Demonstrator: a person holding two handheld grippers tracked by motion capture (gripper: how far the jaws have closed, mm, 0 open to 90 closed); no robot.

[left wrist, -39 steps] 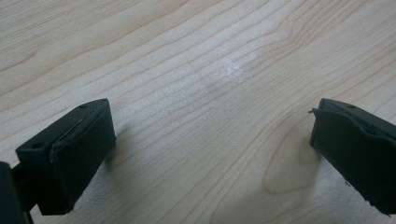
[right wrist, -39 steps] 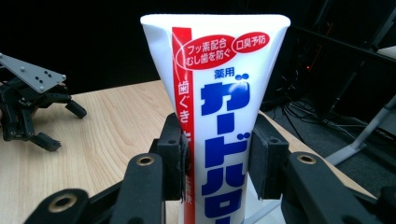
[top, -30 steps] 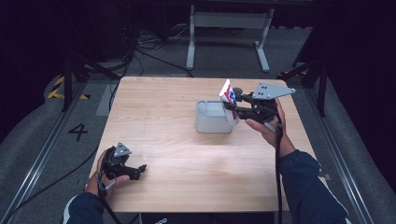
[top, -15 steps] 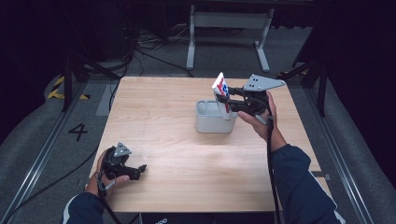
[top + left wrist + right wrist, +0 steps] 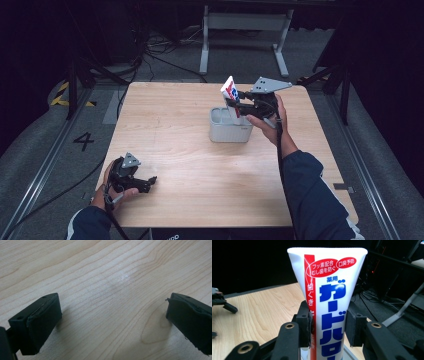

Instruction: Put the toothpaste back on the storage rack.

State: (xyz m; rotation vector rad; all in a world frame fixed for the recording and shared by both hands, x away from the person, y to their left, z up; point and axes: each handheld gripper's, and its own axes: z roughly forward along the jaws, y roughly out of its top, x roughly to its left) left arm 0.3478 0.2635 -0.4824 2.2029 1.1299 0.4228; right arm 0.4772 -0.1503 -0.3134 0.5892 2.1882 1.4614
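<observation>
Since the earlier frame the right gripper (image 5: 239,106) has carried the white, red-and-blue printed toothpaste tube (image 5: 230,95) leftward over the grey rectangular plastic bin (image 5: 230,131) on the pale wooden tabletop (image 5: 190,165); its fingers clamp the upright tube, directly above the bin. The left gripper (image 5: 146,183), fingers apart, rests well away.

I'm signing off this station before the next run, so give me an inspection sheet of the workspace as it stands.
Surface: light wooden table, bare grain.
Job's things: white toothpaste tube with red and blue print, tilted above the grey plastic tub.
Clutter: nothing seen.
Grippers: right tongs shut on the tube; left tongs open, low over the wood.
Cables: black cable along the right sleeve.
Surroundings: grey metal stand, dark floor.
</observation>
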